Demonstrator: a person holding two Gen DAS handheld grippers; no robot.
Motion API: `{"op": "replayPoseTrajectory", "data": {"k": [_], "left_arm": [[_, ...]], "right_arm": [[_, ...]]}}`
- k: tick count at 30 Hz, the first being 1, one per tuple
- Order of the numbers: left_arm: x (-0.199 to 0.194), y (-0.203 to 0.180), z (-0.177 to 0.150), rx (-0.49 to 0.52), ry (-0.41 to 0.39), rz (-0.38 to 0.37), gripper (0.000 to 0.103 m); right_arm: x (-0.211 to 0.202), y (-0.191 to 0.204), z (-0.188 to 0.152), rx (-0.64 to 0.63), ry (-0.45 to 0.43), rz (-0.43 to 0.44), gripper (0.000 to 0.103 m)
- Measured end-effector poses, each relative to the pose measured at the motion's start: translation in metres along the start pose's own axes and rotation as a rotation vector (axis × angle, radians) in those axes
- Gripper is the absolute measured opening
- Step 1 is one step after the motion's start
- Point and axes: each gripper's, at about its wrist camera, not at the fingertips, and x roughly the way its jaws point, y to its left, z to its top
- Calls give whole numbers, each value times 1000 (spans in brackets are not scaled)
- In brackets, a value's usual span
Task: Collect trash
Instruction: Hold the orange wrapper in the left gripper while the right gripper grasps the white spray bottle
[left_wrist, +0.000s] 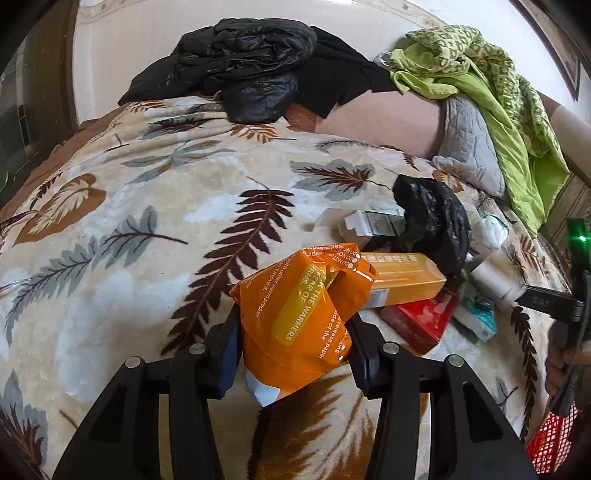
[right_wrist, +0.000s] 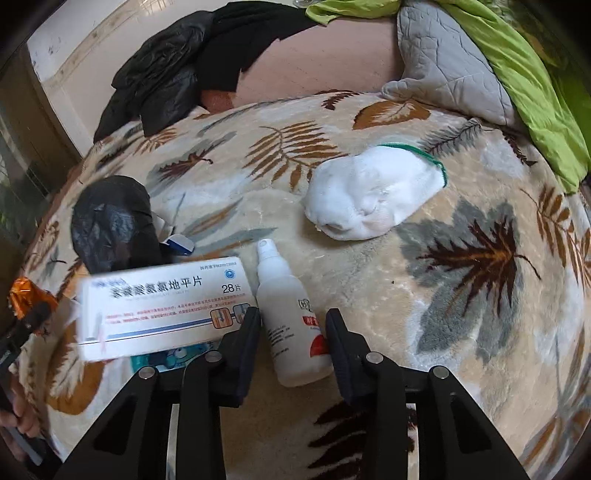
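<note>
In the left wrist view my left gripper (left_wrist: 293, 332) is shut on a crumpled orange warmer packet (left_wrist: 306, 314), held just above the leaf-patterned blanket (left_wrist: 129, 229). In the right wrist view a white spray bottle (right_wrist: 291, 317) lies on the blanket (right_wrist: 424, 332) between the fingers of my right gripper (right_wrist: 293, 321), and both pads touch its sides. A white medicine box (right_wrist: 162, 306) lies just left of the bottle. Beyond it sits a crumpled black plastic bag (right_wrist: 110, 225). The same bottle (left_wrist: 495, 277) shows at the right of the left wrist view.
An orange box (left_wrist: 402, 277), a red box (left_wrist: 417, 321) and a teal tissue pack (left_wrist: 476, 317) lie heaped by the black bag (left_wrist: 432, 218). A white sock with green trim (right_wrist: 369, 195) lies farther back. A red basket (left_wrist: 550, 443) stands at the lower right; clothes (left_wrist: 240, 62) are piled behind.
</note>
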Motion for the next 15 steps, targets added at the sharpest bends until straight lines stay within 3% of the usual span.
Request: {"op": "replayPoseTrajectory", "data": {"k": [7, 15], "left_arm": [[-5, -14, -3, 47, -19, -11, 48], [-19, -34, -7, 107, -66, -28, 48]], "right_arm": [[5, -1, -6, 44, -9, -38, 32], [-47, 23, -42, 77, -123, -125, 32]]}}
